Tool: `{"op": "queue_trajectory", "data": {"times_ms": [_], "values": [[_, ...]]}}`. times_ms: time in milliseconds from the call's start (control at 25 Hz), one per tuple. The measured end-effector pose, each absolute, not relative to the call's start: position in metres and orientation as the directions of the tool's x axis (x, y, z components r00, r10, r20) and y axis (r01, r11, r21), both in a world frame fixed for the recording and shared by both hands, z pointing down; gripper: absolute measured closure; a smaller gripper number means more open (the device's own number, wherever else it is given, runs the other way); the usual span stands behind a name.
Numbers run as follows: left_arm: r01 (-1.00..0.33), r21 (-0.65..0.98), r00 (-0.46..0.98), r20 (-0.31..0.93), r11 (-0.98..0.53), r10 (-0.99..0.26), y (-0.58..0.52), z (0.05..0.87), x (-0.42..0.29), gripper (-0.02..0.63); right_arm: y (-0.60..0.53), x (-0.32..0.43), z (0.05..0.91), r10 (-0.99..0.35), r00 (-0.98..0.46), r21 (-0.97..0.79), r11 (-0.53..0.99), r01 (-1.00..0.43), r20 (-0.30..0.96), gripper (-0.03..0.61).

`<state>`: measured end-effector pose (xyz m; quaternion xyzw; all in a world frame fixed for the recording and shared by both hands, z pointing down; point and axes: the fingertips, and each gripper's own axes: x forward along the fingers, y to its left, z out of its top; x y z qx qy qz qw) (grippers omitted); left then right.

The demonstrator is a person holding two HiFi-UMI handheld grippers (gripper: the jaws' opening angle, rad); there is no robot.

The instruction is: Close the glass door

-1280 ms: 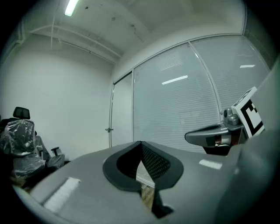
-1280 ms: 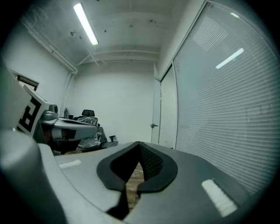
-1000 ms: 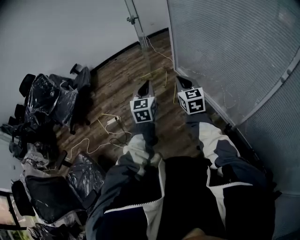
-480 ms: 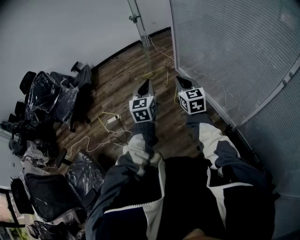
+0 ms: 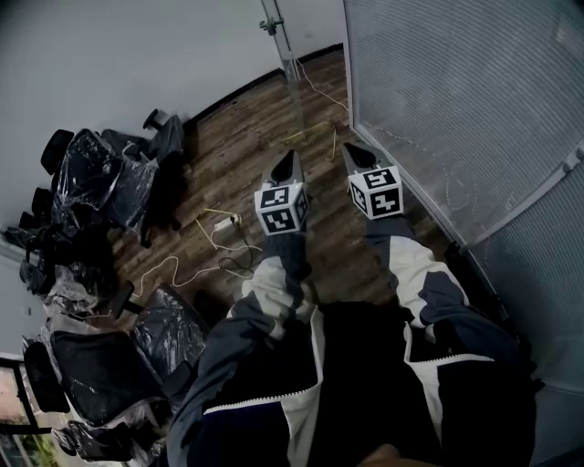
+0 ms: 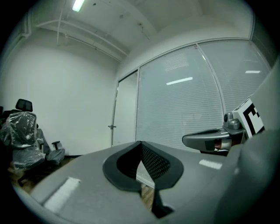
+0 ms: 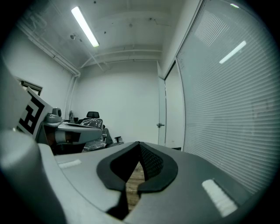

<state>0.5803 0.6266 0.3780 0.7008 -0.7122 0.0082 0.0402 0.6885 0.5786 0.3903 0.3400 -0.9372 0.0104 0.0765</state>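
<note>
The glass door point(image 5: 290, 64) stands ahead at the end of the frosted wall, and its metal fitting point(image 5: 270, 25) shows on its edge. In the left gripper view the door point(image 6: 127, 109) and its handle point(image 6: 112, 127) are well beyond my jaws. The right gripper view shows the same door point(image 7: 174, 113) and handle point(image 7: 160, 125) far off. My left gripper point(image 5: 290, 157) point(image 6: 141, 142) is shut and holds nothing. My right gripper point(image 5: 349, 148) point(image 7: 139, 143) is shut and empty too. Both point level toward the door, side by side, touching nothing.
A frosted glass wall point(image 5: 456, 91) runs along the right. Office chairs wrapped in plastic point(image 5: 91, 191) crowd the left side. Pale cables point(image 5: 182, 264) and a power strip point(image 5: 224, 220) lie on the wooden floor point(image 5: 246, 137) between.
The door fitting and the wall's corner have slid up and to the right in the head view as I moved a little forward. Both grippers stay shut and side by side.
</note>
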Motion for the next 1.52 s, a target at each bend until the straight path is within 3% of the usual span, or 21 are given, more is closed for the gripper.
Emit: {"op": "queue_trajectory", "data": {"times_ms": [360, 1000, 1520], "values": [[-0.999, 0.045, -0.010, 0.100, 0.014, -0.995, 0.587, 0.404, 0.509, 0.609, 0.547, 0.612, 0.407, -0.610, -0.771, 0.059, 0.790, -0.611, 0.182, 0.574], [-0.993, 0.063, 0.106, 0.092, -0.100, -0.990, 0.499, 0.414, 0.367, 0.609, 0.465, 0.467, 0.414, -0.679, -0.705, 0.048, 0.726, -0.686, 0.205, 0.574], [-0.992, 0.116, 0.062, 0.070, -0.054, -0.996, 0.457, 0.416, 0.296, 0.609, 0.425, 0.397, 0.417, -0.633, -0.734, 0.084, 0.769, -0.634, 0.248, 0.574]]}}
